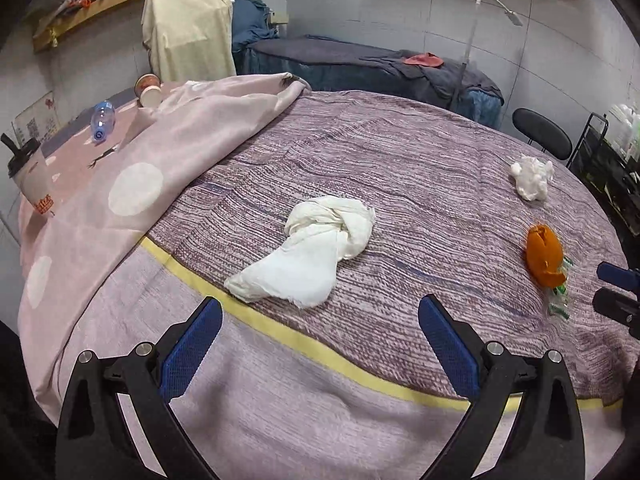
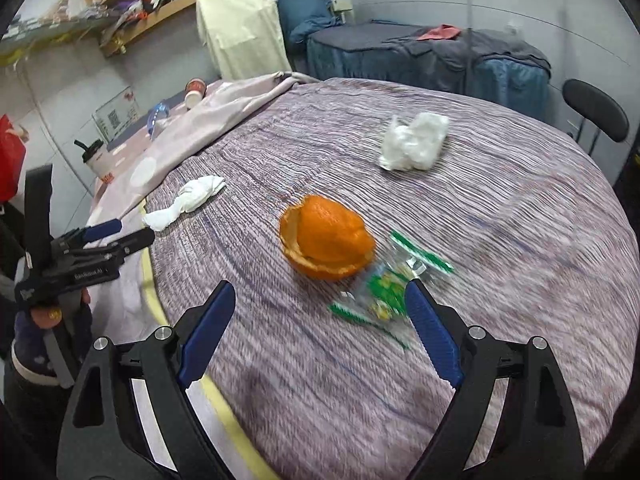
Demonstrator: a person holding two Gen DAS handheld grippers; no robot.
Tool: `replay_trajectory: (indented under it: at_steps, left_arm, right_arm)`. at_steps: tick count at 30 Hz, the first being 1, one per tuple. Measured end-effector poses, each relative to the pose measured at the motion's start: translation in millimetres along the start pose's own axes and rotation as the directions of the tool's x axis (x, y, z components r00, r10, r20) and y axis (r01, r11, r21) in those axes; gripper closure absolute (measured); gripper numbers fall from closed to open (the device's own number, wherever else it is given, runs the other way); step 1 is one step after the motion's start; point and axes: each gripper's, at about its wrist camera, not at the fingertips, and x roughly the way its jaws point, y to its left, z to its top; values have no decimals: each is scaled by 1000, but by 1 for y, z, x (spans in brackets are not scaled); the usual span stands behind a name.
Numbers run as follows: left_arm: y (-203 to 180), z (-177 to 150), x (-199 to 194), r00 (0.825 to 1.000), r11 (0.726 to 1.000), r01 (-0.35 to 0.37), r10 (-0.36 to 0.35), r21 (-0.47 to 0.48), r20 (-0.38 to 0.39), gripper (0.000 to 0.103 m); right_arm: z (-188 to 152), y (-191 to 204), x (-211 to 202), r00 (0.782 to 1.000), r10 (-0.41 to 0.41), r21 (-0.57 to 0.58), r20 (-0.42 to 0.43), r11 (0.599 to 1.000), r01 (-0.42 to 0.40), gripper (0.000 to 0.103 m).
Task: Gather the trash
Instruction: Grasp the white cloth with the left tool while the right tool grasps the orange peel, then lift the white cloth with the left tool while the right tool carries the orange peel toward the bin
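Observation:
On the purple striped bedspread [image 1: 400, 160] lie a twisted white tissue [image 1: 312, 252], a crumpled white wad [image 1: 530, 178], an orange peel [image 1: 542, 256] and a clear green-printed wrapper [image 1: 560, 296]. My left gripper [image 1: 320, 308] hangs open just short of the twisted tissue, nothing between its fingers. In the right wrist view the orange peel [image 2: 326, 238] and the wrapper [image 2: 384, 288] lie just ahead of my open right gripper [image 2: 320, 292]. The wad [image 2: 416, 142] sits farther back and the twisted tissue [image 2: 188, 200] to the left. The left gripper [image 2: 112, 234] shows at the left edge.
A pink dotted blanket [image 1: 132, 184] is bunched on the bed's left. Beyond it lie a plastic bottle [image 1: 102, 120], a tipped paper cup [image 1: 149, 90] and a lidded drink cup [image 1: 30, 176]. A black chair [image 1: 544, 136] and a dark rack [image 1: 608, 160] stand right.

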Motion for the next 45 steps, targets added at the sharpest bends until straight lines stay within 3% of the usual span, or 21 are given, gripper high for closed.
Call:
replay_trajectory:
  at_steps: [6, 8, 12, 14, 16, 19, 26, 31, 45]
  left_arm:
    - [-1, 27, 38, 998, 1000, 15, -14, 20, -66, 7]
    - [-4, 34, 52, 995, 999, 17, -15, 27, -95, 8]
    - [-9, 39, 74, 988, 999, -10, 17, 47, -153, 38]
    - [-11, 37, 71, 991, 999, -9, 15, 49, -133, 49]
    - [-14, 34, 65, 993, 998, -29, 36, 61, -116, 72]
    - [-18, 30, 54, 995, 999, -18, 23, 49, -94, 83]
    - [-29, 16, 3, 999, 999, 46, -46, 20, 3, 84]
    - [-42, 8, -25, 996, 998, 52, -54, 29, 70, 84]
    - [-76, -30, -76, 987, 995, 72, -80, 62, 140, 84]
  right_arm:
    - [25, 0, 35, 999, -37, -9, -28, 999, 37, 18]
    - [32, 0, 50, 998, -54, -26, -46, 998, 52, 24]
    - [33, -2, 67, 994, -77, -41, -76, 996, 74, 43]
    - [32, -2, 64, 995, -81, -54, -53, 995, 79, 51]
    - [32, -4, 59, 997, -55, -33, -46, 998, 54, 53]
    - [32, -5, 47, 1000, -10, -6, -28, 1000, 10, 54]
    - [22, 0, 11, 999, 35, 7, 29, 999, -35, 54]
    - [9, 5, -16, 997, 48, 9, 65, 999, -49, 54]
    - [-27, -2, -84, 985, 61, 24, 159, 998, -66, 54]
